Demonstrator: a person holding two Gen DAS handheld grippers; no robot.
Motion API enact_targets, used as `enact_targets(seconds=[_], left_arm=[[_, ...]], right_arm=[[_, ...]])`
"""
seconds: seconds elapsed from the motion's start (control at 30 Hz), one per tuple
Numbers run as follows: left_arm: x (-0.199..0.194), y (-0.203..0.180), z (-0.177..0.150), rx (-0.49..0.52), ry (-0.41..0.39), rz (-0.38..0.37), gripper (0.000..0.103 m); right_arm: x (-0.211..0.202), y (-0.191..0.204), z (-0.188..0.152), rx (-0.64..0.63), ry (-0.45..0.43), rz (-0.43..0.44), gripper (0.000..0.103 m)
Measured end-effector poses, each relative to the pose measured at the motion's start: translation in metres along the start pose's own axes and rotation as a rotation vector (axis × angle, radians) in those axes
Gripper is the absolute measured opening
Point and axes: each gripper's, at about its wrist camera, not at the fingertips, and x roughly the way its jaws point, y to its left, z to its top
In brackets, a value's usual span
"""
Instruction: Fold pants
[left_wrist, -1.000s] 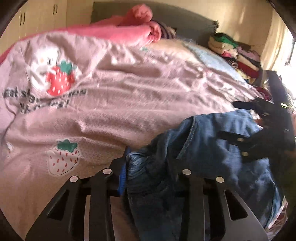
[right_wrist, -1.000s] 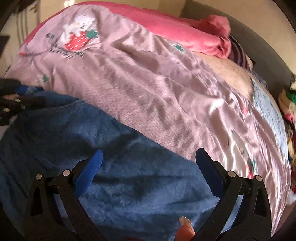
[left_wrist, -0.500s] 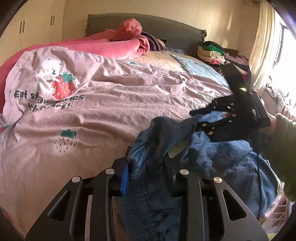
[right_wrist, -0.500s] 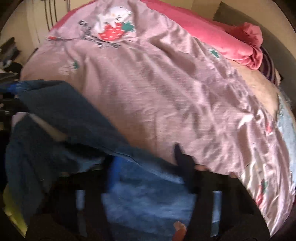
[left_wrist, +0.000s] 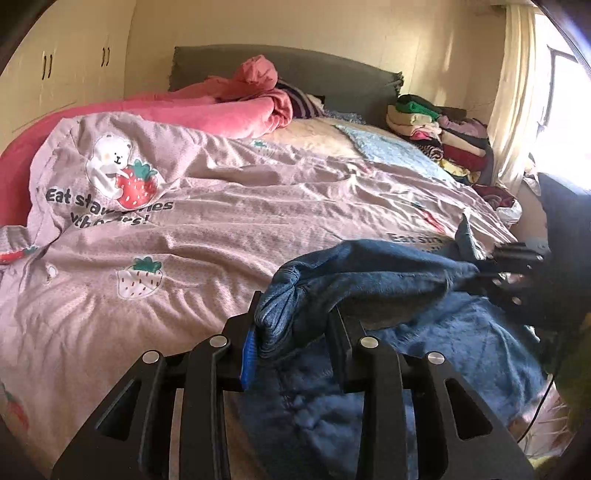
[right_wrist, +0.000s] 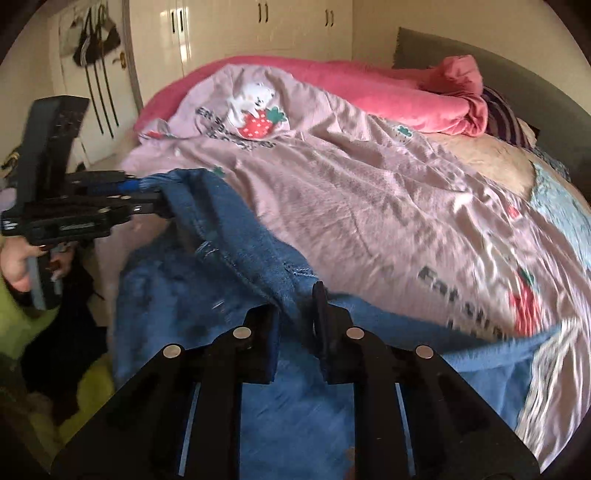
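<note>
The left hand-held gripper (left_wrist: 291, 332) pinches one end of the waistband of the blue pants (left_wrist: 369, 280); the right hand-held gripper (right_wrist: 295, 317) is clamped on the other end. The waistband is stretched taut between them, parallel to the near edge of the bed (left_wrist: 258, 206), with the legs draping over that edge. The quilt (left_wrist: 221, 192) reads "Eat strawberries".

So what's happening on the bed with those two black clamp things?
A person is folding a pair of blue jeans on the bed's pink quilt. Each hand holds a clamp tool. The left gripper is pinching one bunched end of the jeans' top edge, and the right gripper is clamped on the other. That edge hangs stretched between them above the quilt, the rest drooping below.
</note>
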Motion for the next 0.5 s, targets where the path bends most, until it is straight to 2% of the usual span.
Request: enact_targets(seconds=[0.17,0.33,0.4,0.5], left_arm=[[-0.027,-0.012,-0.026,0.031,-0.011,-0.019,0.031],[-0.044,-0.009,-0.056,0.006,0.017,-0.032,0.032],[-0.047,-0.009,-0.069,0.018,0.038,-0.021,0.032],[-0.050,-0.006,-0.081,0.009,0.059,-0.027,0.034]], right_arm=[[-0.028,0.028,-0.028,0.052,-0.007,0.031,0.009],[-0.036,0.067,-0.060,0.027,0.058,0.060,0.009],[-0.035,0.077,-0.072,0.054,0.080,0.102,0.009],[-0.026,0.095,-0.087,0.045,0.122,0.117,0.009]])
